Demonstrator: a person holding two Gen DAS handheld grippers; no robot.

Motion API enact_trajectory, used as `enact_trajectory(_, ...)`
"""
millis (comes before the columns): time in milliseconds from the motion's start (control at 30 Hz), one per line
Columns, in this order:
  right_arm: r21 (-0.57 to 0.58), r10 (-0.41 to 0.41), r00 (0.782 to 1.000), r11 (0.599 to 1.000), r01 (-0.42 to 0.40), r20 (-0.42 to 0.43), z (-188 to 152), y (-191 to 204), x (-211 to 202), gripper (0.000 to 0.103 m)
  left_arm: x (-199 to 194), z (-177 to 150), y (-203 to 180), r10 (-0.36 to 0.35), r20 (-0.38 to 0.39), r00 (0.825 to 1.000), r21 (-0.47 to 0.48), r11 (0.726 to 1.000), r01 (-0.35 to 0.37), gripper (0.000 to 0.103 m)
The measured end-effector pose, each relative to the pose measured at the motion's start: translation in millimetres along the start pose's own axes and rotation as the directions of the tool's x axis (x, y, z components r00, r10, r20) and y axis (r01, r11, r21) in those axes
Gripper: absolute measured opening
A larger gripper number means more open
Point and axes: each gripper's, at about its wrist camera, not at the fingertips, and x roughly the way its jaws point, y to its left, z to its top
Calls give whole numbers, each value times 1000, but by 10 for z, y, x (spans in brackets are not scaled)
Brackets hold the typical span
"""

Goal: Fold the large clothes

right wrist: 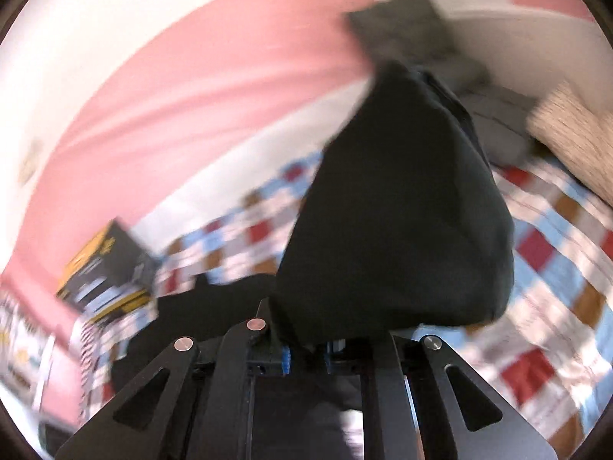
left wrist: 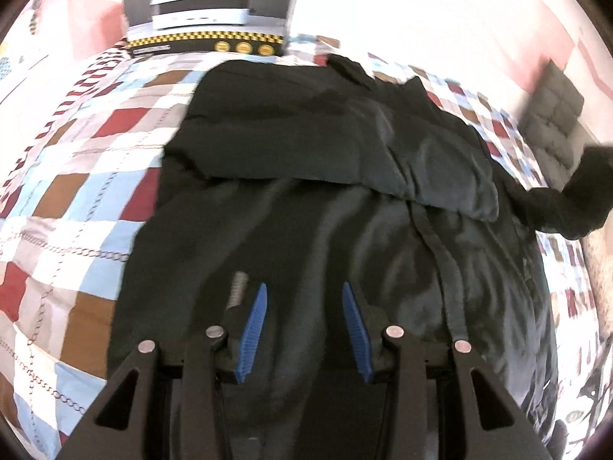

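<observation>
Garment: a large dark green-black hooded sweatshirt of soft knit cloth (left wrist: 306, 199) lies spread on a bed under a patchwork quilt of red, brown, pale blue and white squares (left wrist: 76, 176).
Long axis: in the left wrist view it runs from the near edge of the picture away toward a black and yellow printed carton showing a white appliance (left wrist: 210, 11) at the far end of the bed.
Fold: a thick band of the cloth is doubled over and lies across the body about halfway up, its edge running from side to side.
Cord: a dark drawstring (left wrist: 448, 268) trails down the near half, right of centre.
Left tool (left wrist: 302, 291): its blue ribbed pads (left wrist: 254, 326) stand partly apart above the near cloth, with nothing pinched between them; whether the tips touch the fabric I cannot tell.
Right tool (right wrist: 306, 352): closed on a part of the sweatshirt (right wrist: 402, 211), which rises in a dark, puffed bundle from the jaws, lifted clear of the quilt (right wrist: 555, 268).
Lifted part seen from the left: a dark mass at the right edge of that view, raised off the bed.
Blur: the right wrist view is smeared, so the carton (right wrist: 111, 272) and the pink and white wall (right wrist: 191, 76) show only roughly.
</observation>
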Motion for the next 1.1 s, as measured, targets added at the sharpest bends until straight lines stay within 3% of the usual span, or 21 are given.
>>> enact_trajectory(133, -121, 102, 993, 987, -109, -62, -131, 757, 213, 11, -40, 4, 219, 3, 15, 1000, -45, 999, -3, 43)
enact_trajectory(267, -198, 162, 971, 961, -195, -173, -477, 1358, 548, 11, -44, -19, 384, 9, 19, 1000, -86, 996, -8, 43)
enact_trajectory(467, -304, 132, 924, 920, -249, -359, -1267, 2050, 1233, 11, -34, -57, 622, 16, 24, 1000, -128, 992, -13, 43)
enact_trajectory(700, -339, 26, 874, 916, -216, -486, -2011, 2215, 1768, 23, -26, -92, 844, 32, 25, 999, -165, 986, -28, 43)
enact_trajectory(767, -352, 20, 872, 910, -218, -488, -2060, 2217, 1760, 26, -22, -84, 854, 32, 26, 999, -168, 985, -27, 43)
enact_trajectory(900, -305, 119, 861, 904, -301, -495, -2002, 2211, 1585, 42, -12, -30, 793, 17, 27, 1000, -161, 987, -12, 43)
enact_trajectory(933, -279, 162, 849, 899, -337, -502, -1967, 2194, 1526, 48, -13, -12, 771, 12, 26, 1000, -156, 988, -8, 44)
enact_trajectory(967, -246, 212, 832, 892, -379, -512, -1930, 2176, 1473, 61, -21, 14, 737, 5, 29, 1000, -150, 989, -1, 45)
enact_trajectory(1000, -216, 253, 814, 885, -413, -523, -1908, 2190, 1436, 65, -32, 39, 696, -2, 33, 999, -144, 989, 7, 49)
enact_trajectory(1067, -167, 327, 780, 863, -477, -534, -1862, 2141, 1332, 65, -65, 104, 613, -21, 47, 999, -131, 991, 27, 55)
enact_trajectory(1100, -166, 337, 778, 859, -485, -530, -1850, 2118, 1289, 65, -78, 145, 569, -34, 52, 998, -124, 991, 40, 57)
